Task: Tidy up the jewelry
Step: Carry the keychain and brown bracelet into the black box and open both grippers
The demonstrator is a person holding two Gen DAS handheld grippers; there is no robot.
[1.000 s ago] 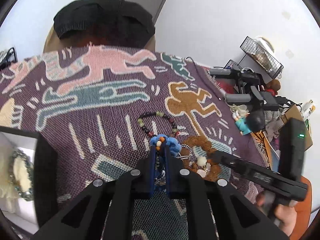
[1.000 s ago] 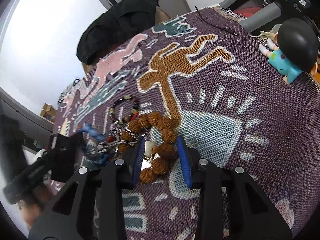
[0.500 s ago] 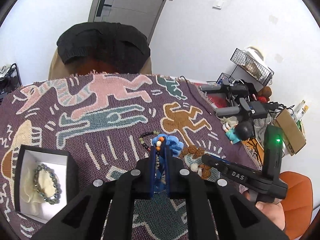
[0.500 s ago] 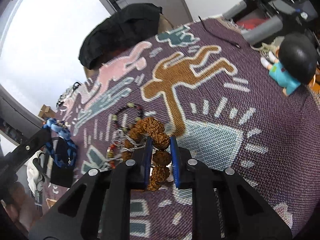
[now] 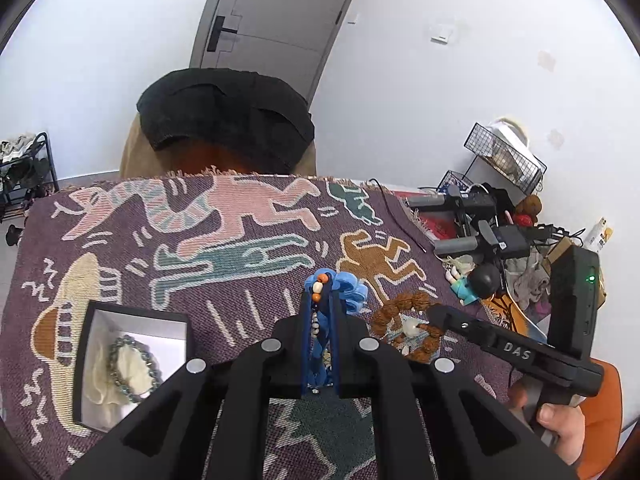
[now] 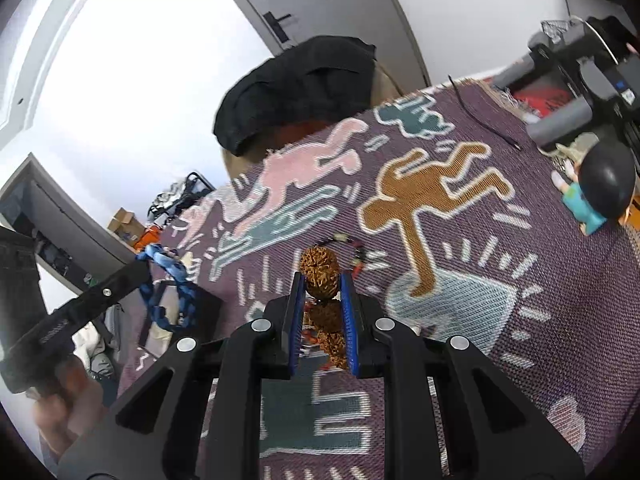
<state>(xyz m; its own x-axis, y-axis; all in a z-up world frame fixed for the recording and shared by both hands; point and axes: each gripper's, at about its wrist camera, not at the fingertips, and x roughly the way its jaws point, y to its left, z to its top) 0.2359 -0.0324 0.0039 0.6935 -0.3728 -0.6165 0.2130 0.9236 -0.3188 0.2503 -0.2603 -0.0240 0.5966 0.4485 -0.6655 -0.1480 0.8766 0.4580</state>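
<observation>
My left gripper (image 5: pixel 320 300) is shut on a blue braided bracelet (image 5: pixel 352 290) with orange and white beads, held above the patterned cloth. It also shows in the right wrist view (image 6: pixel 176 280). My right gripper (image 6: pixel 322 280) is shut on a brown knobbly seed-bead bracelet (image 6: pixel 320 266), lifted off the cloth; it also shows in the left wrist view (image 5: pixel 404 316). A dark multicolour bead bracelet (image 6: pixel 354 252) lies on the cloth beyond it. An open black box (image 5: pixel 132 360) at the left holds a grey-green bead bracelet (image 5: pixel 132 364) on white lining.
The purple figure-patterned cloth (image 5: pixel 240 240) covers the table. A black cushion on a chair (image 5: pixel 224 120) stands behind the far edge. At the right edge are a small black-haired figurine (image 6: pixel 600 188), black devices (image 5: pixel 480 220), a thin cable and a wire basket (image 5: pixel 504 156).
Both grippers have risen away from the cloth. The right gripper closed on the brown bracelet and lifted it. The left gripper carried the blue bracelet up, and the black box came fully into view.
</observation>
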